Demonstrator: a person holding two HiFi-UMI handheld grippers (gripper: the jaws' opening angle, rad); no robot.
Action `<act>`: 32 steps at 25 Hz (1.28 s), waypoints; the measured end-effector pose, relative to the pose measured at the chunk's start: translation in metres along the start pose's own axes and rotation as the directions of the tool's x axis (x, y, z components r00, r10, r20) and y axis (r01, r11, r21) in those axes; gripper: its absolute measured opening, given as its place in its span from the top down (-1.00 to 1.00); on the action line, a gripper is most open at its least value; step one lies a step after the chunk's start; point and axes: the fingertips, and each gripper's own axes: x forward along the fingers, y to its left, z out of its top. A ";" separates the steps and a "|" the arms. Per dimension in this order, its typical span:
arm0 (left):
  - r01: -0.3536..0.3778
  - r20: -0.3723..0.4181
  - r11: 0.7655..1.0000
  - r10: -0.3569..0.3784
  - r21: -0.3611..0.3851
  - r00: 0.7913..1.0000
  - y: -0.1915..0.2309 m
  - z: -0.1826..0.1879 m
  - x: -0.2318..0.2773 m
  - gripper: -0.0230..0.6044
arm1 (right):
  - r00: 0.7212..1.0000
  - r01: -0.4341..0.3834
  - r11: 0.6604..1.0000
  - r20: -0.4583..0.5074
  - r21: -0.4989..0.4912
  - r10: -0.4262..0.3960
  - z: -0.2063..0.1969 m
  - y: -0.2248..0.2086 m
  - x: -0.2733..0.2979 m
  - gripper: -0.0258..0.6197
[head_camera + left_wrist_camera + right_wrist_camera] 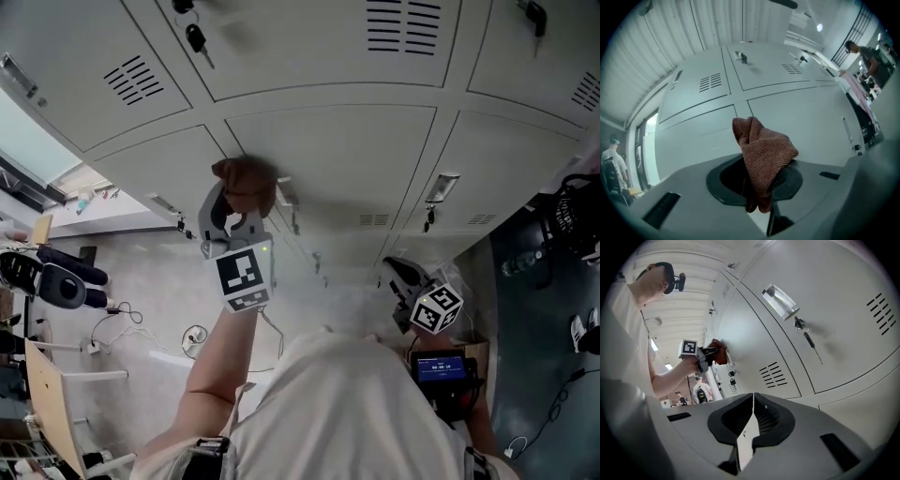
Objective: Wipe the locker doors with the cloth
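Observation:
A brown cloth point(246, 185) is bunched against a grey locker door point(347, 159) near its left edge, and my left gripper point(238, 204) is shut on it. In the left gripper view the cloth point(761, 154) stands up out of the closed jaws, in front of the door point(806, 122). My right gripper point(397, 270) hangs lower to the right, away from the doors. Its jaws point(753, 405) are shut with nothing between them. The right gripper view also shows the left gripper point(707, 354) and the cloth point(719, 351) against the lockers.
Keys point(197, 39) hang in the lock of an upper locker. A metal handle point(441, 186) and a key point(806, 338) sit on the door to the right. Chairs and cables point(56, 281) fill the floor at left. Dark bags point(572, 216) stand at right. A person point(614, 164) stands far off.

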 end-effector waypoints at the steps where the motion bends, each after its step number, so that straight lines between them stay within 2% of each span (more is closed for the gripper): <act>1: -0.021 -0.001 1.000 0.021 -0.006 1.000 0.007 -0.001 -0.001 0.70 | 1.000 -0.004 1.000 -0.004 0.000 0.004 -0.001 0.002 0.002 0.86; 3: -0.028 0.013 0.999 0.029 -0.016 1.000 0.008 0.003 -0.003 0.70 | 1.000 -0.008 1.000 -0.011 0.002 0.008 -0.003 0.004 0.005 0.86; 7: 0.018 0.074 1.000 -0.017 -0.013 0.997 -0.022 0.019 0.001 0.70 | 1.000 0.006 1.000 -0.010 0.005 -0.006 -0.004 0.003 0.001 0.86; 12: 0.149 0.135 0.989 -0.149 0.015 0.980 -0.082 0.042 0.007 0.70 | 0.999 0.051 0.999 0.004 0.014 -0.051 -0.003 -0.008 -0.014 0.86; 15: 0.234 0.156 0.971 -0.238 0.042 0.959 -0.126 0.054 0.008 0.70 | 0.997 0.073 0.997 0.018 0.018 -0.073 -0.001 -0.012 -0.022 0.86; 19: 0.355 0.171 0.933 -0.359 0.052 0.918 -0.190 0.070 0.011 0.70 | 0.995 0.096 0.995 0.037 0.020 -0.096 0.001 -0.015 -0.034 0.86; 24: 0.446 0.225 0.895 -0.439 0.023 0.870 -0.244 0.108 0.014 0.70 | 0.990 0.129 0.991 0.054 0.028 -0.130 0.003 -0.023 -0.051 0.86; 26: 0.465 0.238 0.885 -0.454 0.013 0.858 -0.251 0.118 0.015 0.70 | 0.989 0.135 0.990 0.062 0.032 -0.137 0.003 -0.024 -0.054 0.86; 29: 0.446 0.263 0.894 -0.421 -0.039 0.868 -0.228 0.119 0.015 0.70 | 0.988 0.135 0.990 0.069 0.030 -0.137 0.006 -0.024 -0.056 0.86; 32: 0.360 0.290 0.924 -0.313 -0.125 0.904 -0.173 0.113 0.014 0.70 | 0.989 0.128 0.991 0.068 0.026 -0.130 0.009 -0.026 -0.055 0.86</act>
